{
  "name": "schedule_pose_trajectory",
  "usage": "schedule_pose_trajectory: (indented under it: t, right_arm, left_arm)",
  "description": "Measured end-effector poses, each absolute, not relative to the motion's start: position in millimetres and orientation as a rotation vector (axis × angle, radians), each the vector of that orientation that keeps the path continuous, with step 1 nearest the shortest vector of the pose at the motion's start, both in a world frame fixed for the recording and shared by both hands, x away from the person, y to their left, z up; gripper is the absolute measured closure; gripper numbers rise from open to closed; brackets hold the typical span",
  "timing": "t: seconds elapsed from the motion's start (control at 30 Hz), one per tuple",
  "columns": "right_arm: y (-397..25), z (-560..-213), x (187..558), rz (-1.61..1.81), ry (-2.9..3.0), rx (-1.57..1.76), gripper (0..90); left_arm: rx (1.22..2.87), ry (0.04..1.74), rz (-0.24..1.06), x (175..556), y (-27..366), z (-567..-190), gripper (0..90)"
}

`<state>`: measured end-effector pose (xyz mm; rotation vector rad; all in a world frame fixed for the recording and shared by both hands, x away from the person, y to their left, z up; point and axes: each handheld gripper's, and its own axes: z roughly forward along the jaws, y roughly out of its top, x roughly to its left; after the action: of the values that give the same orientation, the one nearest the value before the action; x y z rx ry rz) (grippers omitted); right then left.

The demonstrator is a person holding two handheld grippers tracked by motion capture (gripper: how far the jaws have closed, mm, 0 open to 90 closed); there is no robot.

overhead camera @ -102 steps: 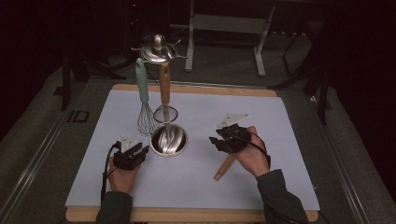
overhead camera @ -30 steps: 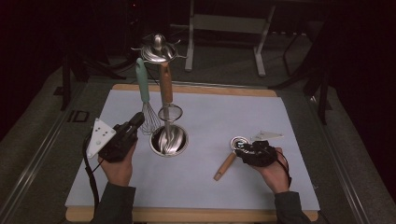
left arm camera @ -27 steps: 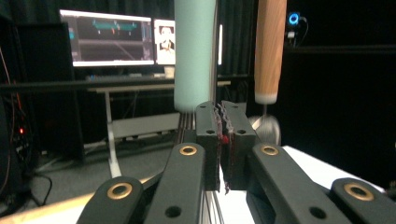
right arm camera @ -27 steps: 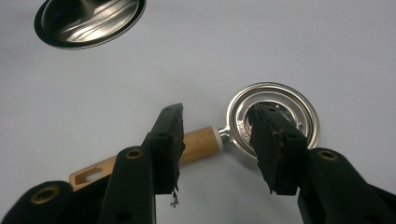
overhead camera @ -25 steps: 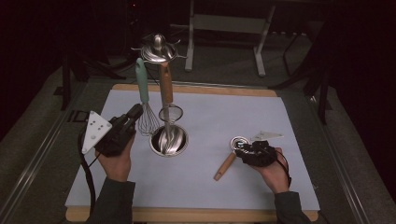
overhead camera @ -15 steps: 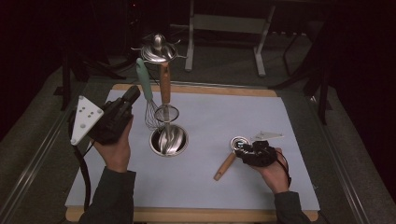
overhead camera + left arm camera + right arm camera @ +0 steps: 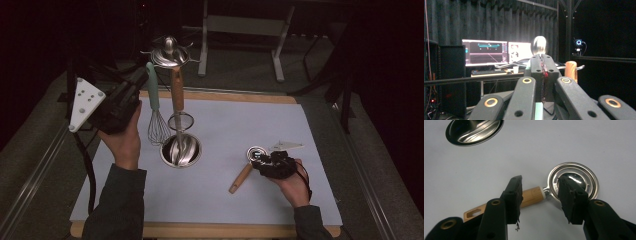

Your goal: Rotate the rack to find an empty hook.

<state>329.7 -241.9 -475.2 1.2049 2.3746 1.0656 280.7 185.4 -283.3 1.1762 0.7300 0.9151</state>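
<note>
High view: my left gripper [image 7: 142,80], jaws pressed together, sits at the whisk [image 7: 156,117] handle on the rack [image 7: 170,52], upper left. My right gripper [image 7: 260,159], jaws wide, straddles the strainer [image 7: 571,180] lying lower right on the desk [image 7: 240,120].

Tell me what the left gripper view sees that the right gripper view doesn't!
The left gripper view has two glowing screens, dark curtains, the rack's silver knob and a hanging wooden handle, with the left tongs pressed together. The right gripper view has the white mat, the rack's shiny base and a skimmer lying beneath the open right tongs. Both have black tongs rising from the bottom and a wooden handle.
</note>
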Motion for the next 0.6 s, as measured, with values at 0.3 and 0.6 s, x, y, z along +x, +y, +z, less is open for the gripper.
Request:
schedule_pose_trajectory:
  t: [0.3, 0.6]
  right_arm:
    - [-242.3, -476.4, 329.9, 1.06, 2.378, 1.21, 54.6]
    - [-242.9, -476.2, 329.8, 1.062, 2.378, 1.211, 54.7]
  left_arm:
    - [1.195, 0.743, 0.911, 285.1, 186.6, -281.1, 89.4]
    - [1.199, 0.764, 0.923, 288.9, 190.9, -278.6, 89.4]
